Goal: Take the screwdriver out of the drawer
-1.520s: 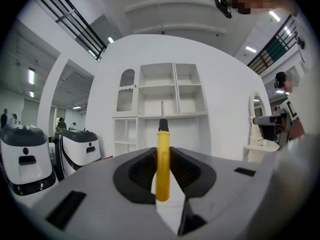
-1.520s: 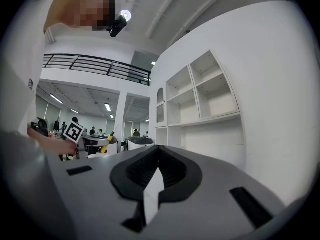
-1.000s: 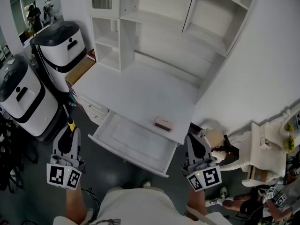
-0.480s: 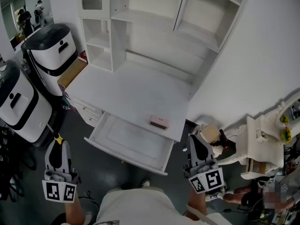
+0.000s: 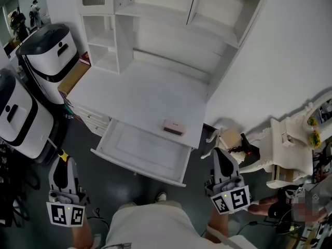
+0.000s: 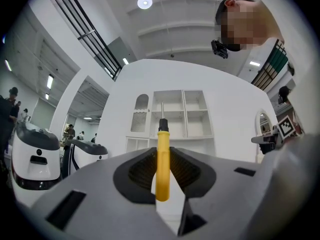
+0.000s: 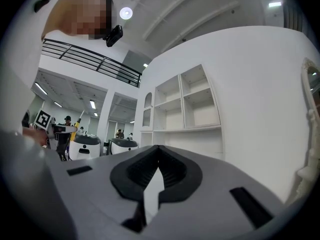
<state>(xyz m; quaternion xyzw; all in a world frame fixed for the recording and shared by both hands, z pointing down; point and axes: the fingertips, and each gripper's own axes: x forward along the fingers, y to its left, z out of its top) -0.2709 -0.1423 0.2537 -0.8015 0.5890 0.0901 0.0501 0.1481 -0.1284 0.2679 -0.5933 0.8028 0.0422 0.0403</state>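
Observation:
A yellow-handled screwdriver (image 6: pixel 162 164) stands between the pads of my left gripper (image 6: pixel 161 156), which is shut on it, shaft pointing away towards the shelves. In the head view this left gripper (image 5: pixel 63 166) hangs at the lower left, left of the open drawer (image 5: pixel 111 157), with the screwdriver's yellow handle (image 5: pixel 63 157) poking out ahead. The white drawer is pulled out from under the desk (image 5: pixel 129 95) and looks bare inside. My right gripper (image 5: pixel 223 166) is at the drawer's right side, shut, its jaws (image 7: pixel 157 156) holding nothing.
A small pink box (image 5: pixel 174 127) lies on the desk's front edge above the drawer. Two white-and-black machines (image 5: pixel 44 56) stand at the left. White shelving (image 5: pixel 155 14) rises behind the desk. Ornate white furniture (image 5: pixel 290 149) crowds the right.
The left gripper with the screwdriver has drawn away from the drawer towards the lower left. The right gripper has edged a little right. The drawer stays open.

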